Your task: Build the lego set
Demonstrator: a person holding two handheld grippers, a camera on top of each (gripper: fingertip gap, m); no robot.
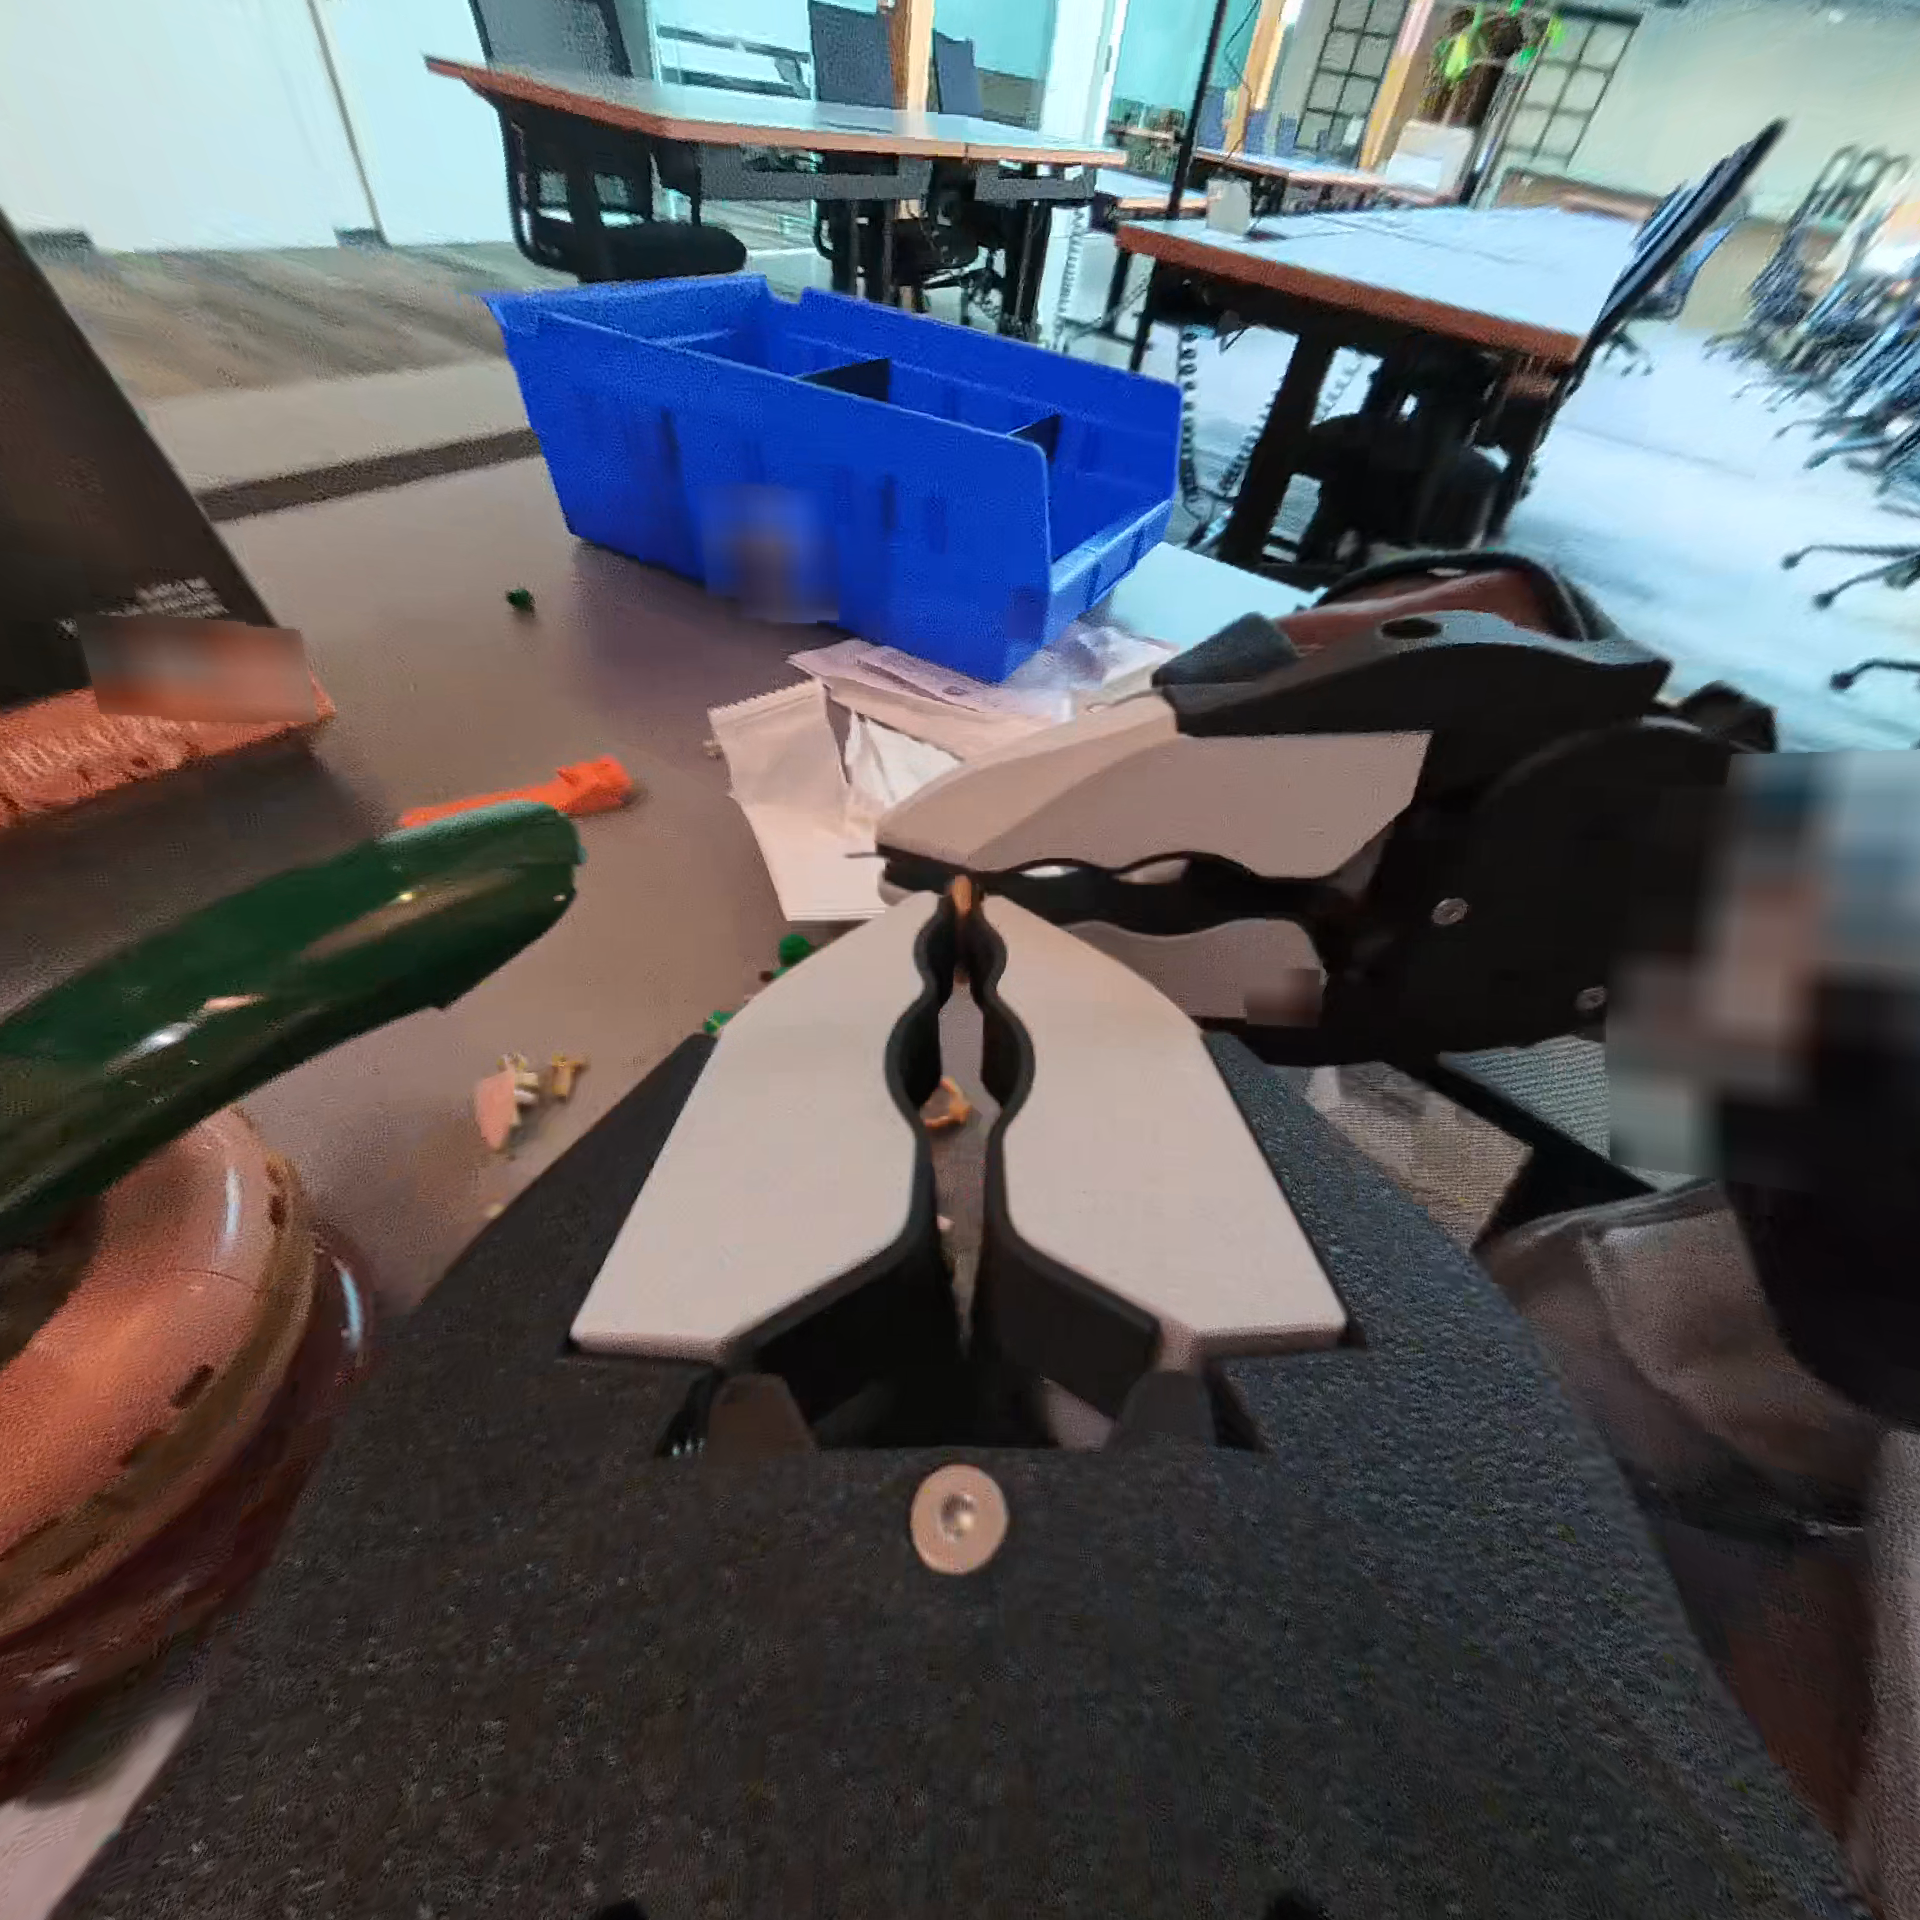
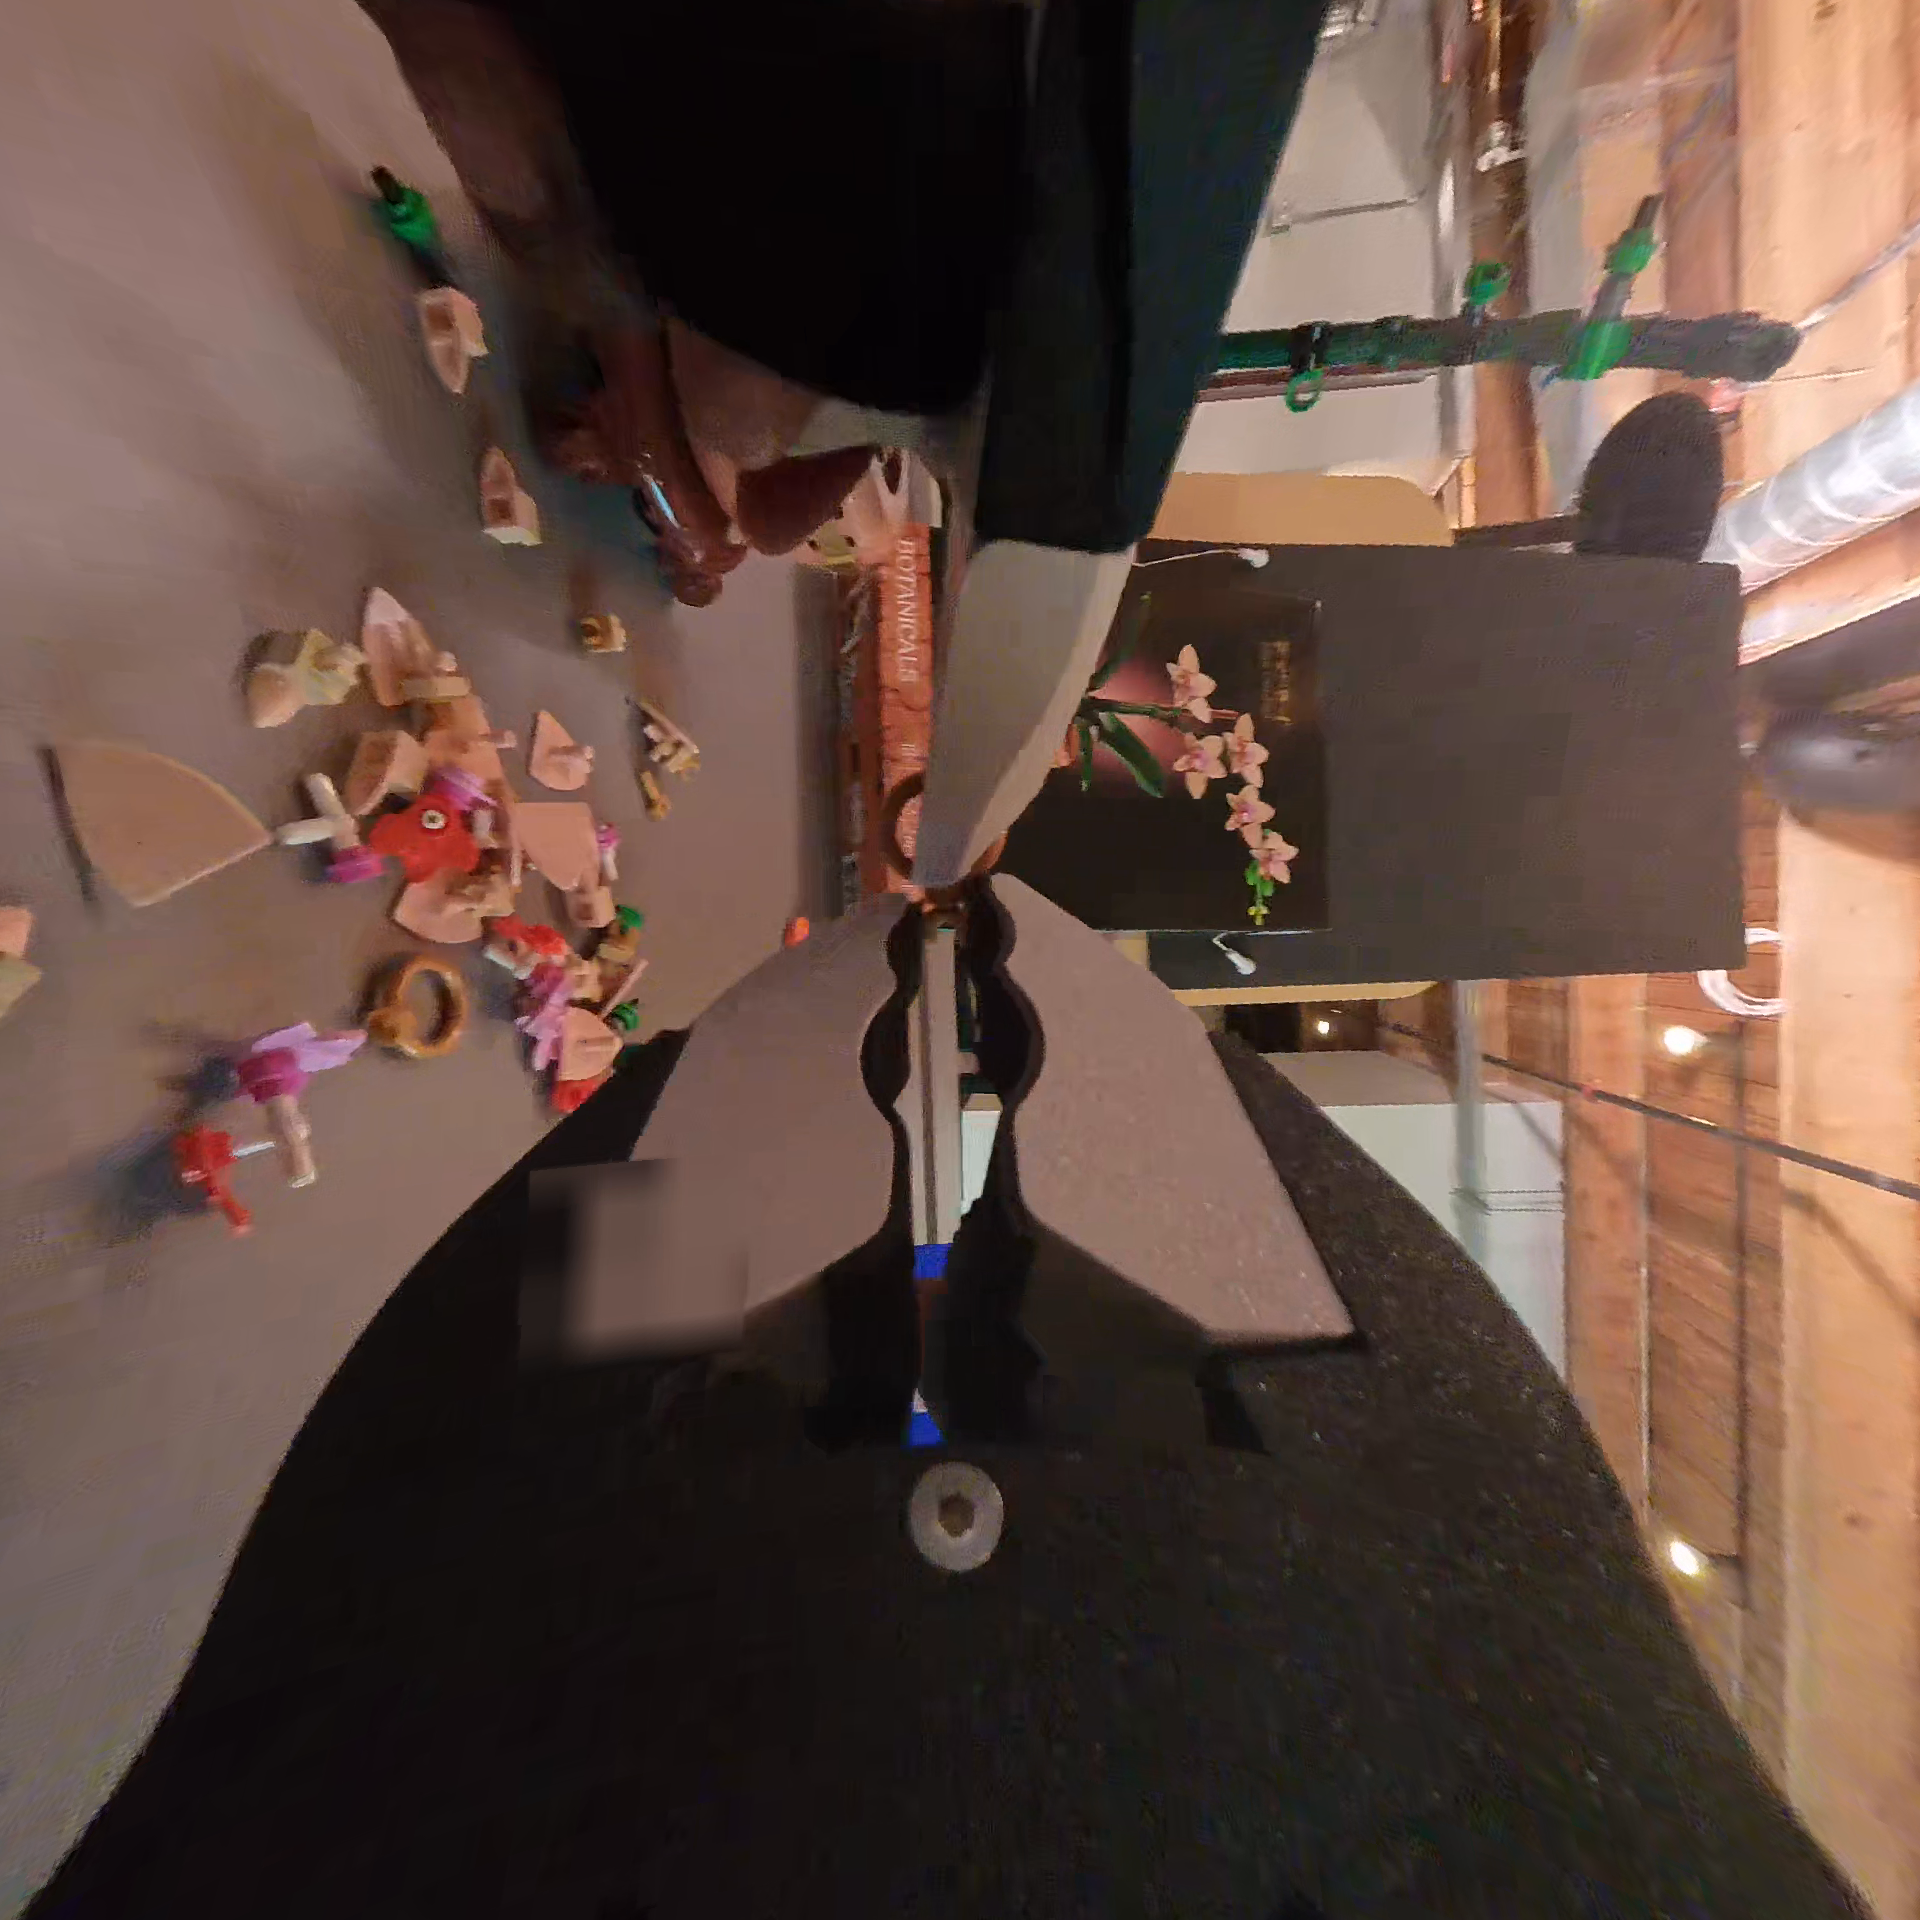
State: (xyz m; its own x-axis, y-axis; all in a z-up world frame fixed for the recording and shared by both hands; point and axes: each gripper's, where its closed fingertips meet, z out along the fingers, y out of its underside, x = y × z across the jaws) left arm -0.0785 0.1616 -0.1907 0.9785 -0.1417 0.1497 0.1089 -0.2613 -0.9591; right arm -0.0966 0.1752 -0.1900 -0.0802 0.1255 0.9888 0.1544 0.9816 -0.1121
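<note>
My left gripper [image 1: 961, 920] is shut, with a small tan piece [image 1: 962, 894] pinched at its tips. My right gripper [image 1: 883, 868] comes in from the right, and its shut tips meet the same spot. In the right wrist view my right gripper [image 2: 943, 906] is shut on a tan ring piece [image 2: 900, 821]. The left gripper's finger [image 2: 1013, 707] crosses over that ring from above. I cannot tell if this is one piece or two joined. A brown pot [image 1: 135, 1403] with a dark green leaf [image 1: 291, 956] stands at the left. A green stem [image 2: 1507, 348] with clips rises from it.
A pile of loose pink, tan and red pieces [image 2: 447, 831] and a golden ring [image 2: 416, 1006] lie on the grey table. The dark set box [image 2: 1195, 748] stands behind. A blue bin [image 1: 831, 457], white bags [image 1: 831, 790] and an orange separator tool [image 1: 540, 790] lie farther off.
</note>
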